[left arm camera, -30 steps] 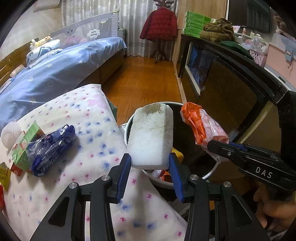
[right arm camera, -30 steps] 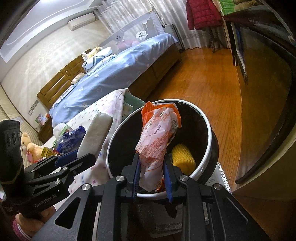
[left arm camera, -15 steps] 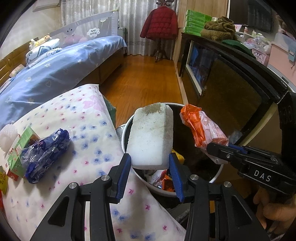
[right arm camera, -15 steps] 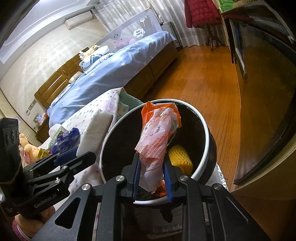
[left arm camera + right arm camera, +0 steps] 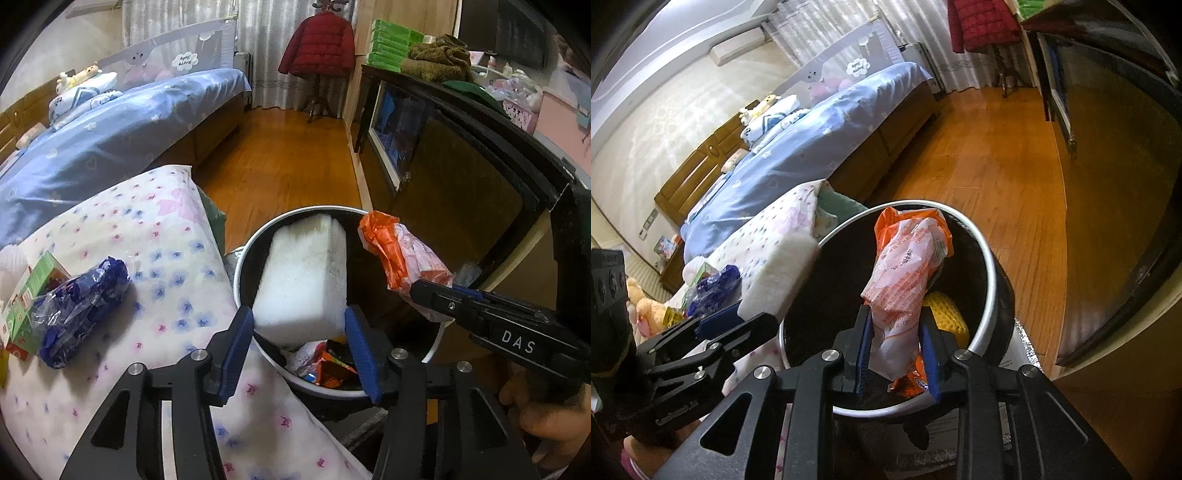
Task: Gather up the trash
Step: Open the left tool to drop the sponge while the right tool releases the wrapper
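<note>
A round black bin with a white rim [image 5: 255,236] [image 5: 982,243] stands beside the floral mattress and holds wrappers and a yellow foam net [image 5: 947,314]. My left gripper [image 5: 299,328] [image 5: 720,325] has spread its blue pads; the white foam block [image 5: 303,280] [image 5: 779,277] sits between them, tilting over the bin's left rim. My right gripper [image 5: 895,350] [image 5: 424,291] is shut on an orange and pink snack bag [image 5: 908,266] [image 5: 402,254], held over the bin's mouth.
A floral mattress [image 5: 122,258] lies left of the bin with a blue plastic bag [image 5: 74,299] and a green carton [image 5: 33,291] on it. A blue bed [image 5: 110,122] is behind. A dark cabinet [image 5: 461,177] stands right. A wooden floor [image 5: 288,162] lies between.
Both grippers have moved forward over the bin. My left gripper's pads have spread apart and the foam block has dropped lower into the bin's mouth. The right gripper still holds the snack bag.
</note>
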Available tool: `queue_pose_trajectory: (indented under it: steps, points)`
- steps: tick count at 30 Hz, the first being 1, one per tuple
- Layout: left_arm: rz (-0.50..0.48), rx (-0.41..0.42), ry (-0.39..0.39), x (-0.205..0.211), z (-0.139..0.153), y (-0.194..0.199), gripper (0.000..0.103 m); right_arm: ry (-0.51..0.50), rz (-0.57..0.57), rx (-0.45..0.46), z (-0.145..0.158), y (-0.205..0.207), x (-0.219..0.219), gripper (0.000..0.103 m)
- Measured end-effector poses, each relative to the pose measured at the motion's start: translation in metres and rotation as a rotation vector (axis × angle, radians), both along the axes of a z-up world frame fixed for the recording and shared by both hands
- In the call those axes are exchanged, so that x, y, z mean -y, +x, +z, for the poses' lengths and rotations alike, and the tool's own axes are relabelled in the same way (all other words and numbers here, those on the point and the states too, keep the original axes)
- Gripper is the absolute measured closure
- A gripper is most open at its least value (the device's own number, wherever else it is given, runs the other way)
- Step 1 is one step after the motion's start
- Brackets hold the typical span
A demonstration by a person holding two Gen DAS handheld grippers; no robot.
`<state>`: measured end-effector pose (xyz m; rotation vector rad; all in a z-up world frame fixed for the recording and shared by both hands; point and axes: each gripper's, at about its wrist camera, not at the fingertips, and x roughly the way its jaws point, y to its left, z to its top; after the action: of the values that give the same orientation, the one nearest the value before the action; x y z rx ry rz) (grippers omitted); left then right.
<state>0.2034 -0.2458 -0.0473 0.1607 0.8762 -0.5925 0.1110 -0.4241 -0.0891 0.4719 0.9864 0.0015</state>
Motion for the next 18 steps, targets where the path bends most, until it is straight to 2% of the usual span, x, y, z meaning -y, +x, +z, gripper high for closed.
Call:
queue_pose_trajectory:
  steps: [3,4,9,11,13,18]
  points:
    - [0.008,-0.002,-0.013,-0.005,0.002,0.000,0.045,0.011,-0.020,0.004,0.001,-0.002,0.004,0.069]
    - [0.012,-0.001,-0.017,-0.007,0.003,-0.001,0.045,0.013,-0.023,0.008,0.002,-0.003,0.005,0.064]
    - [0.043,0.001,-0.034,-0.023,0.005,-0.014,0.045,0.013,-0.027,0.032,0.010,-0.008,0.000,0.054]
    - [0.063,0.003,-0.041,-0.034,0.005,-0.020,0.045,0.015,-0.018,0.042,0.013,-0.010,-0.006,0.036]
    - [0.076,0.008,-0.045,-0.044,0.006,-0.027,0.044,0.014,-0.007,0.050,0.016,-0.011,-0.012,0.028]
    - [0.131,0.024,-0.059,-0.077,0.009,-0.047,0.043,0.022,0.026,0.065,0.022,-0.013,-0.036,0.026]
